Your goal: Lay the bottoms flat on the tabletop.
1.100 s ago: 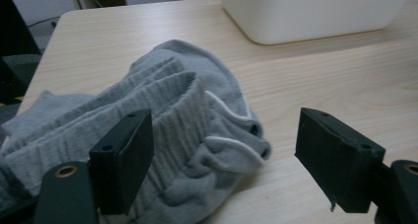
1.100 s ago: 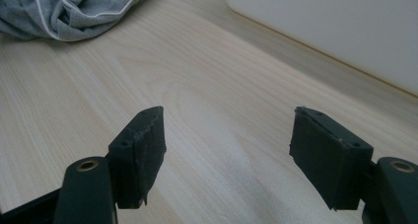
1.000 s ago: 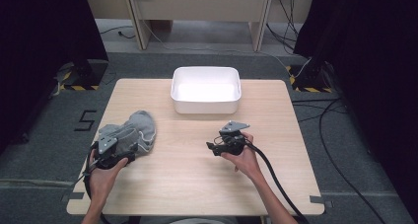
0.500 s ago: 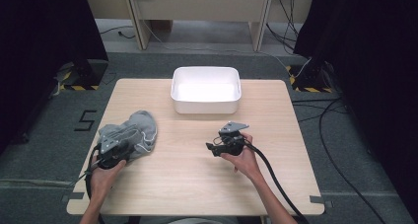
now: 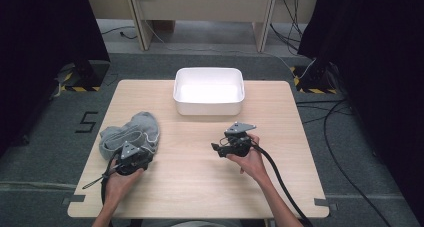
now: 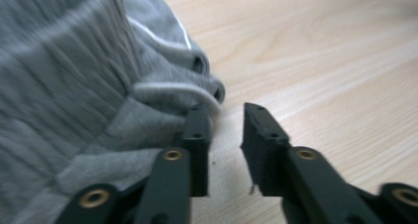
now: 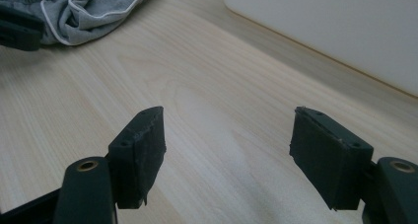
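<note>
A crumpled grey garment (image 5: 131,133) with thin white trim lies on the left of the wooden table (image 5: 200,187). My left gripper (image 5: 142,154) sits low at the garment's near right edge. In the left gripper view its jaws (image 6: 226,110) stand a narrow gap apart over bare wood; they have closed a long way and just been opening slightly. Nothing is between them, and the left fingertip (image 6: 199,115) lies against the cloth (image 6: 74,86). My right gripper (image 5: 216,148) rests at mid-table, pointing left, its jaws (image 7: 226,130) wide apart and empty.
A white rectangular tub (image 5: 209,107) stands at the table's far middle, and its wall (image 7: 335,26) is at the upper right of the right gripper view. That view also has the garment (image 7: 93,7) and part of the left gripper (image 7: 17,31) at its far left.
The left gripper has dropped and shifted right to the garment's near edge, and its jaws have narrowed from wide open. The right hand has kept still.
</note>
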Available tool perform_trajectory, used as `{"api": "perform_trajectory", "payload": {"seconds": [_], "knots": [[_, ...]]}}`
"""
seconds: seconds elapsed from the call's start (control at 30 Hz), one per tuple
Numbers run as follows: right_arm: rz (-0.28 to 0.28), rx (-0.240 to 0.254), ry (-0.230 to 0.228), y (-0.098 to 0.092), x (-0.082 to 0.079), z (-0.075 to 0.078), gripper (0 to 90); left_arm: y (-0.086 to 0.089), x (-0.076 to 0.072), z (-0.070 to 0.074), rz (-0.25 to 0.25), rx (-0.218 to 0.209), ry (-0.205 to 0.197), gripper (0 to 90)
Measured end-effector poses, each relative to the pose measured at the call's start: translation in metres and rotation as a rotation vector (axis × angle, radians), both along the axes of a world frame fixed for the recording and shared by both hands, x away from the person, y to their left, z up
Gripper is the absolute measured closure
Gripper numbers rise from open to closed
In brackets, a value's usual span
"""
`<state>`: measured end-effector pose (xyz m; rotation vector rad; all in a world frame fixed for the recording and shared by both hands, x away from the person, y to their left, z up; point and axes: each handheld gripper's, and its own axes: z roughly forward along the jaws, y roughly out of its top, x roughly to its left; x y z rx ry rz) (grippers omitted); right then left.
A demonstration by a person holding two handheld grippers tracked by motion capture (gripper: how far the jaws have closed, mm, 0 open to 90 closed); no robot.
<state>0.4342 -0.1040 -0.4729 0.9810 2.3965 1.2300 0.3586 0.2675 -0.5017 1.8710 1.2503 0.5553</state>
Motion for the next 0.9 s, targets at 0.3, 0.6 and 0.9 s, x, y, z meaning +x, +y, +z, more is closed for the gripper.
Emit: {"api": "perform_trajectory", "payload": {"seconds": [0.3,0.6,0.9], "knots": [[0.004,-0.009,0.010,0.001,0.001,-0.003,30.0,0.013,0.002,0.036,0.077,-0.026,-0.103,45.4],[0.009,-0.016,0.014,0.001,0.002,-0.004,29.9,0.020,0.032,0.036,0.104,0.045,-0.026,37.4],[0.013,-0.020,0.020,0.002,0.001,-0.005,29.8,-0.003,0.036,0.000,-0.026,0.065,0.058,82.8]]}}
